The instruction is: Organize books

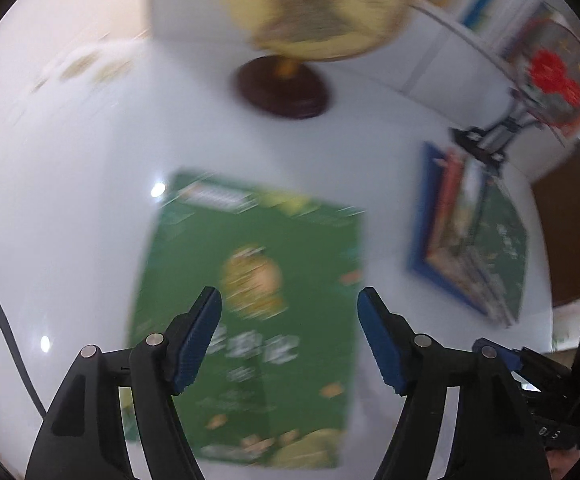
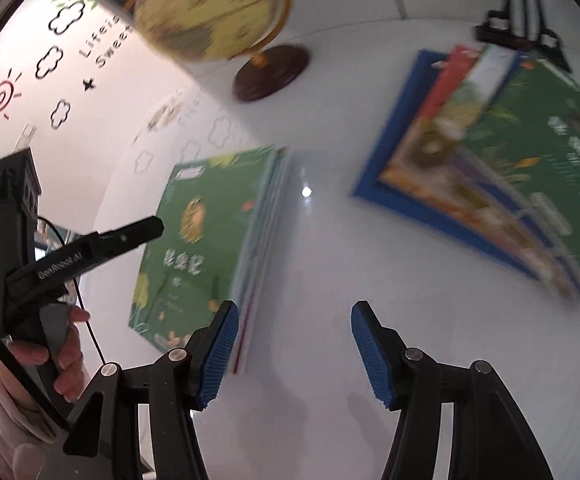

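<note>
A stack of books with a green cover on top (image 1: 249, 312) lies flat on the white table (image 1: 69, 200); it also shows in the right wrist view (image 2: 209, 248). My left gripper (image 1: 290, 336) hovers open and empty above this stack. A second, fanned-out pile of books on a blue book (image 1: 470, 240) lies to the right, also in the right wrist view (image 2: 490, 184). My right gripper (image 2: 294, 352) is open and empty over bare table between the two piles. The left gripper's body (image 2: 69, 256) shows at the left of the right wrist view.
A yellow globe (image 2: 209, 12) on a dark round base (image 2: 269, 72) stands at the back of the table, also in the left wrist view (image 1: 285, 88). A black metal stand (image 2: 518, 32) sits behind the fanned pile. A white wall with drawings (image 2: 49, 80) bounds the left.
</note>
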Demonstrator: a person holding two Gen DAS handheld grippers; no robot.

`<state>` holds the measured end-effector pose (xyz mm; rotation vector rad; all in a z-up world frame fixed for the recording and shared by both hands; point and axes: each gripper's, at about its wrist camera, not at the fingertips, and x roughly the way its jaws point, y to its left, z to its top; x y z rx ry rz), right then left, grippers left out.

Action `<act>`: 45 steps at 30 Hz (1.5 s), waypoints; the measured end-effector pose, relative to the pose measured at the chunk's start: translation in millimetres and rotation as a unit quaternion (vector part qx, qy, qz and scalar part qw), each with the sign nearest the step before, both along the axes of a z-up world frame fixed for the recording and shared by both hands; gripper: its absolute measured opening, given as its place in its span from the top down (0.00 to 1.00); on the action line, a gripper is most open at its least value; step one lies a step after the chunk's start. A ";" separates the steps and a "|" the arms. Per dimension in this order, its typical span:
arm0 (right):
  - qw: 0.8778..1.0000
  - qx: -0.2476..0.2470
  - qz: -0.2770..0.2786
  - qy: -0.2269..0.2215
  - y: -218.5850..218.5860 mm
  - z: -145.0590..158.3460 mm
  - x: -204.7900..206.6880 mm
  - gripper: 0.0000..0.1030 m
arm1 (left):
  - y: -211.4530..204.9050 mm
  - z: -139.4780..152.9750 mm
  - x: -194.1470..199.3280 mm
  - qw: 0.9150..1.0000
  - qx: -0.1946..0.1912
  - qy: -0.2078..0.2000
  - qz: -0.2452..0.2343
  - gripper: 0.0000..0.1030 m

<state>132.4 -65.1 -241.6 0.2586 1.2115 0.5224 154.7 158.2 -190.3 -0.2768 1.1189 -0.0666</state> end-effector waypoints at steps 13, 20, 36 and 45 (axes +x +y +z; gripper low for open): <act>0.967 -0.069 -0.148 -0.194 -139.6 31.6 -0.1 0.44 | -173.3 9.7 95.6 0.973 -0.091 -0.045 -0.207 0.33; 0.953 -0.105 -0.193 -0.209 -195.2 8.2 14.7 0.44 | -233.9 -12.1 129.2 0.954 -0.128 -0.035 -0.270 0.33; 0.973 -0.058 -0.173 -0.141 -188.8 -29.2 43.4 0.44 | -262.5 -34.2 141.0 0.949 -0.071 -0.034 -0.306 0.33; 0.973 -0.065 -0.183 -0.127 -186.3 -35.5 44.9 0.44 | -251.0 -40.7 155.8 0.954 -0.108 -0.010 -0.278 0.33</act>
